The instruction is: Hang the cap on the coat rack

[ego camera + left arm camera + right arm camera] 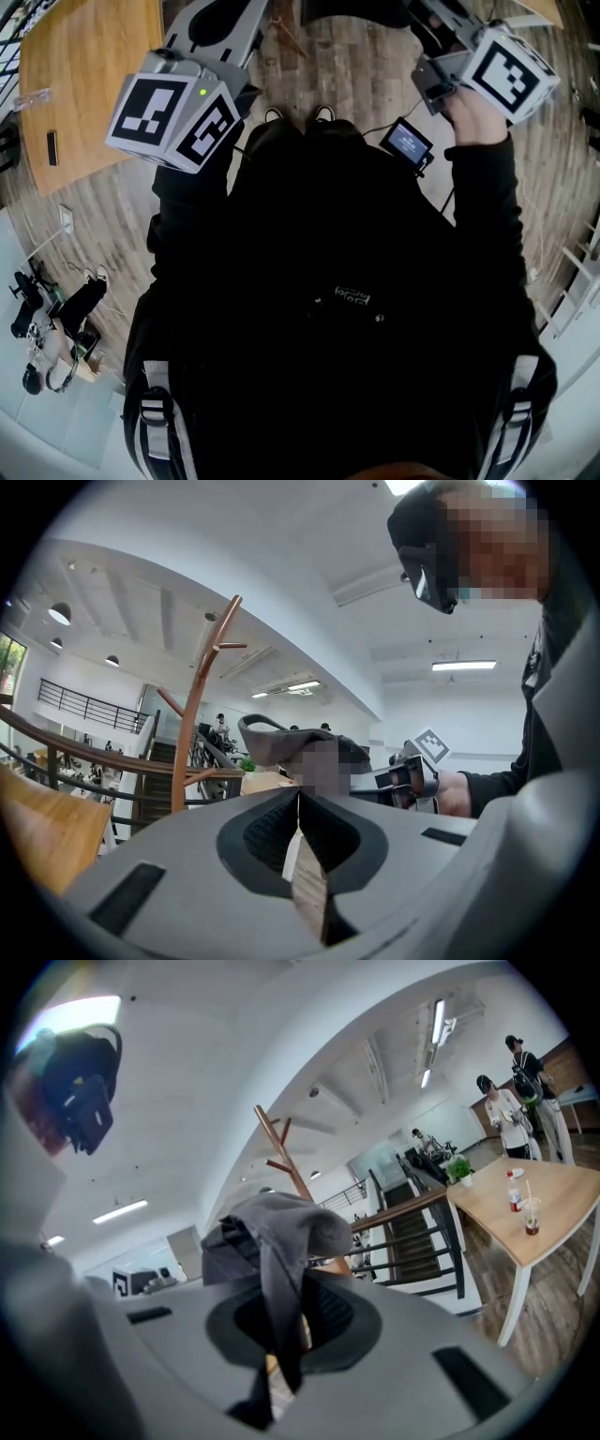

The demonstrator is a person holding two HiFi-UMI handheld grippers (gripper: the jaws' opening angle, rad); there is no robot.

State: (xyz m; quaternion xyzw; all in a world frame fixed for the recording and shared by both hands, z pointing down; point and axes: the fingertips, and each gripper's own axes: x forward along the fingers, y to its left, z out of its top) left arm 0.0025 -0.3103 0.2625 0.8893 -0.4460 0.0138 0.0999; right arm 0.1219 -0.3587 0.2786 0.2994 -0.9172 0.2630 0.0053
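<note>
The grey cap [272, 1227] hangs bunched from my right gripper [281, 1330], whose jaws are shut on a fold of its fabric. From the left gripper view, the cap [281, 742] is held up in the air to the right of the coat rack [192, 724], a brown wooden pole with angled pegs. That rack [281, 1157] rises just behind the cap in the right gripper view. My left gripper [298, 803] has its jaws shut, with nothing between them. In the head view both grippers are raised in front of the person, the left gripper [223, 28] at upper left.
A wooden table [525, 1213] carrying a bottle and a cup stands at right, with two people [511, 1110] beyond it. A stair railing [84, 761] runs behind the rack. Another wooden table [84, 75] is at upper left; a small screen device [406, 142] hangs by the person's feet.
</note>
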